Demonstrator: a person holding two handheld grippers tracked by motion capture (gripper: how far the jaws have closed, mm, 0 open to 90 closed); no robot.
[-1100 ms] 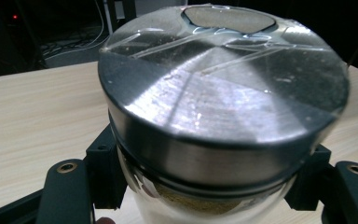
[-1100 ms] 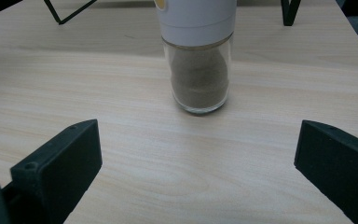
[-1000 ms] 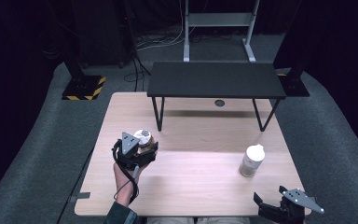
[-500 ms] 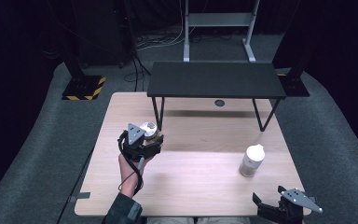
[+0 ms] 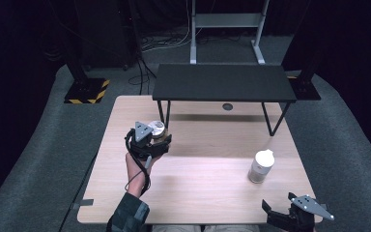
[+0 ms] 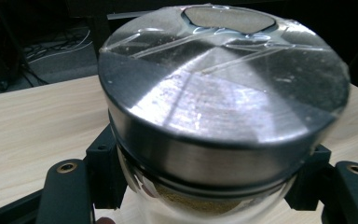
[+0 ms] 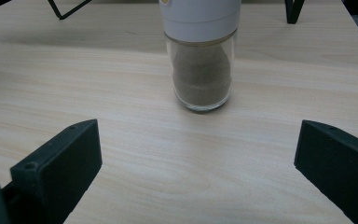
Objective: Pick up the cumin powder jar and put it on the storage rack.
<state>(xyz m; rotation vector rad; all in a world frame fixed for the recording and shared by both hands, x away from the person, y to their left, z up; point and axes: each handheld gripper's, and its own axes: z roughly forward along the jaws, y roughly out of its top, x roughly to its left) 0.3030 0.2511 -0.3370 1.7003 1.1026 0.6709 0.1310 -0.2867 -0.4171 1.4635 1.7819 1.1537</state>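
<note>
- the left gripper (image 5: 155,138) has moved farther up the table (image 5: 207,193), gripping a shiny jar (image 6: 221,112).
- the right gripper (image 5: 290,217) stayed, spread wide near the bottle (image 7: 204,56).

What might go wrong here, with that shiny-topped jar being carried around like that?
The left hand-held gripper pinches the metal-lidded jar just below its lid, so the smooth glass might slip or tilt. Its lid has an opening, so the contents might spill. The right hand-held gripper is open and aimed at the white-capped jar; a careless approach might knock it over.
</note>
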